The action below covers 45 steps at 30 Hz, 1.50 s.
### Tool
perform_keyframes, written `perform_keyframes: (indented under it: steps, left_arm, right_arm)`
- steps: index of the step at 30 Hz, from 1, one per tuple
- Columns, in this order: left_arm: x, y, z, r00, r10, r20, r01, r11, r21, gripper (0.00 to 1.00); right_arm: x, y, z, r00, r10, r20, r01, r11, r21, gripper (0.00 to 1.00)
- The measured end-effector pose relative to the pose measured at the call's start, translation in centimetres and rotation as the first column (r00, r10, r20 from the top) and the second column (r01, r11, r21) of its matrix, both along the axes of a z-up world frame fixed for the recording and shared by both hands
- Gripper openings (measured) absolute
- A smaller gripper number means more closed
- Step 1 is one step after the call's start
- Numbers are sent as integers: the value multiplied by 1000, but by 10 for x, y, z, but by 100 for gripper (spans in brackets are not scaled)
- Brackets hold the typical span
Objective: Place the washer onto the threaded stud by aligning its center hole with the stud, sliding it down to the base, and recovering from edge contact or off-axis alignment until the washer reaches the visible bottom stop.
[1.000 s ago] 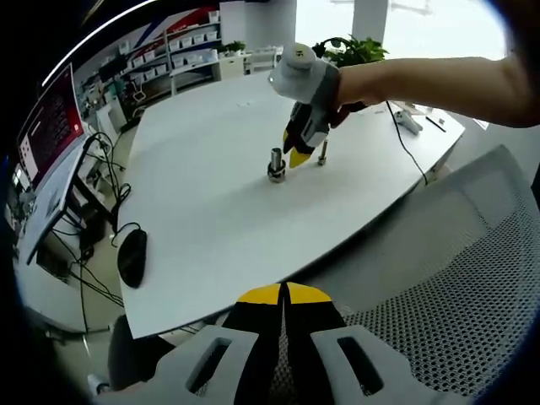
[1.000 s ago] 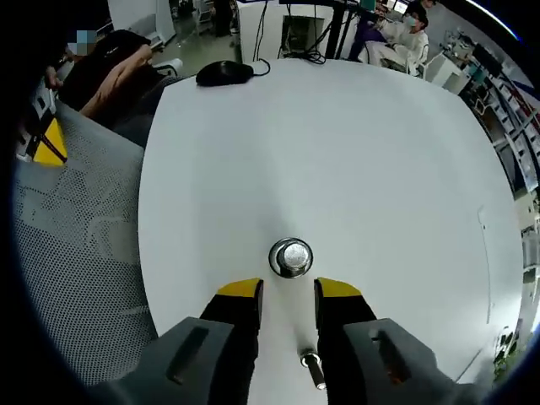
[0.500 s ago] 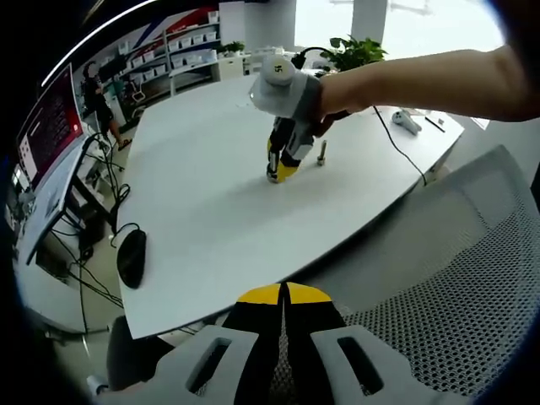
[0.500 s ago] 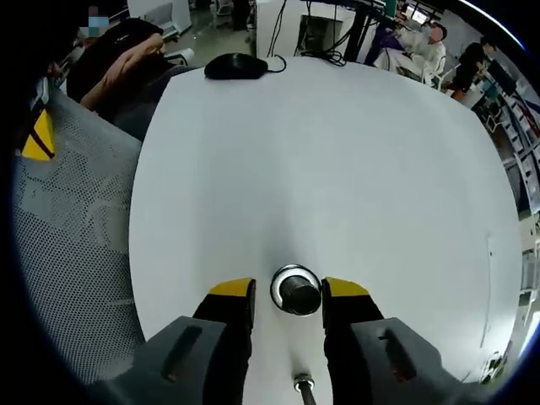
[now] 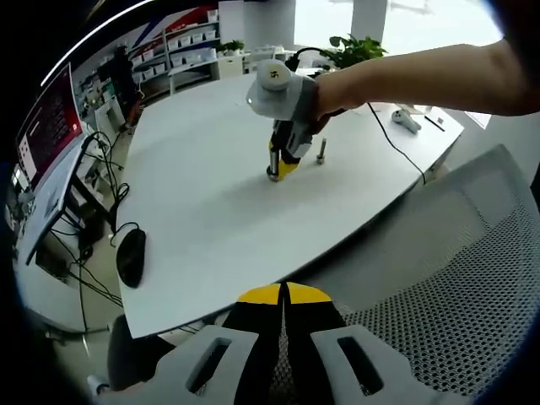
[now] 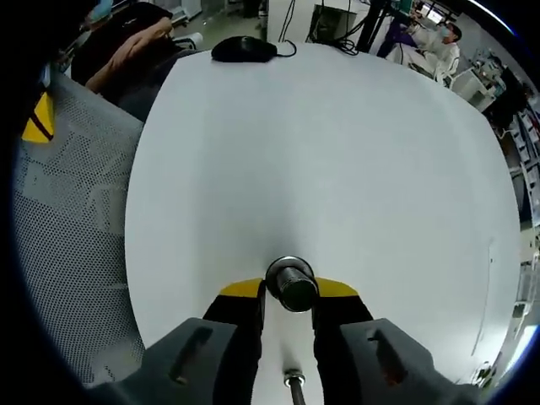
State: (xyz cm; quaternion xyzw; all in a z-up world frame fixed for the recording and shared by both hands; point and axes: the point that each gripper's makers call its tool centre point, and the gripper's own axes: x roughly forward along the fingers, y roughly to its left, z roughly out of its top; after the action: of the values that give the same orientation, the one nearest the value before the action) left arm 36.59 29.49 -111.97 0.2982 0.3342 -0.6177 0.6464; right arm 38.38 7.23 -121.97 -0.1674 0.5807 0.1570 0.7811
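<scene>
A short round metal piece with a wider shiny rim (image 6: pixel 291 284) stands on the white table (image 6: pixel 337 152). My right gripper (image 6: pixel 288 291) is shut on it, one yellow-tipped jaw on each side. A thin threaded stud (image 6: pixel 293 377) stands upright just behind it, between the jaw bases. In the left gripper view the right gripper (image 5: pixel 283 164) reaches down at the table's middle, a person's hand holding it, with the stud (image 5: pixel 321 152) close to its right. My left gripper (image 5: pixel 284 293) hangs shut and holds nothing, off the table's near edge above a mesh chair.
A black mouse (image 5: pixel 132 257) lies near the table's left corner, with cables on the floor behind it. A grey mesh chair (image 5: pixel 472 278) stands by the near edge. A black cable (image 5: pixel 405 143) and a small white device (image 5: pixel 407 122) lie at the far right.
My right gripper has moved forward around the round metal piece, and its jaws have come together on it. The left gripper has stayed where it was.
</scene>
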Motion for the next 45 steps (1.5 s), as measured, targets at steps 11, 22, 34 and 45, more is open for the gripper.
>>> perform_keyframes:
  steps: [11,22,34,45]
  left_arm:
    - [-1,0,0,1000,5,-2,-5,1000,7,0]
    - [-1,0,-1,1000,6,0,-6,1000,11,0]
    - [0,1,-1,1000,15,1,-15,1000,11,0]
    - [0,1,-1,1000,14,2,-14,1000,12,0]
  right_arm:
    - [1,-5,4,1000,11,10,-11,1000,-23,35]
    - [6,-7,27,992,-24,126,19,999,36,16]
    - [-12,-25,26,995,57,76,-54,998,-43,2]
    - [-20,-15,45,995,-27,101,26,999,20,7]
